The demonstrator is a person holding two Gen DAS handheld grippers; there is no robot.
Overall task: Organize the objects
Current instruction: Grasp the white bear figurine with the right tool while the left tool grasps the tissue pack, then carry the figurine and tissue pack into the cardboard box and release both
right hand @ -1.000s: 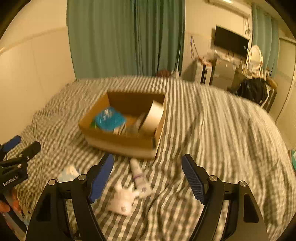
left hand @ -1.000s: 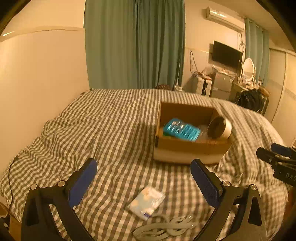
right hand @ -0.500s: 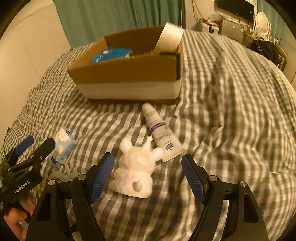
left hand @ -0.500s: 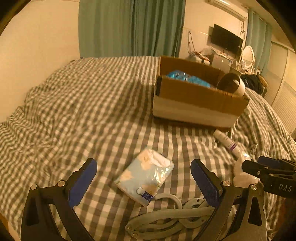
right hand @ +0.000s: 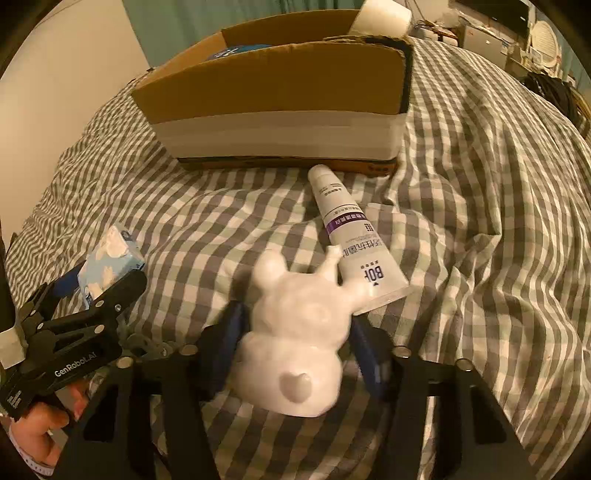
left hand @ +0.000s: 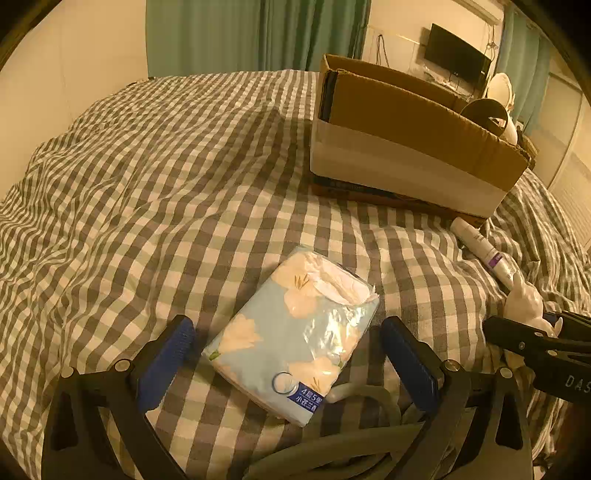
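Left claw [left hand: 286, 360] open astride the soft, slippery tissue pack [left hand: 295, 343]: take its long edges. Right claw [right hand: 291, 350] open, flanking the rigid, likely fragile white figurine [right hand: 295, 332]: grip its body.

Cardboard box [right hand: 280, 107] on bed [right hand: 480, 229], toward far side. Tube [right hand: 354, 236] lies on bed just before box's near wall. Rabbit figurine [right hand: 295, 332] before tube, ear touching it. Tissue pack [left hand: 295, 332] on bed left of figurine, well apart. Roll [right hand: 380, 16] in box's right end.
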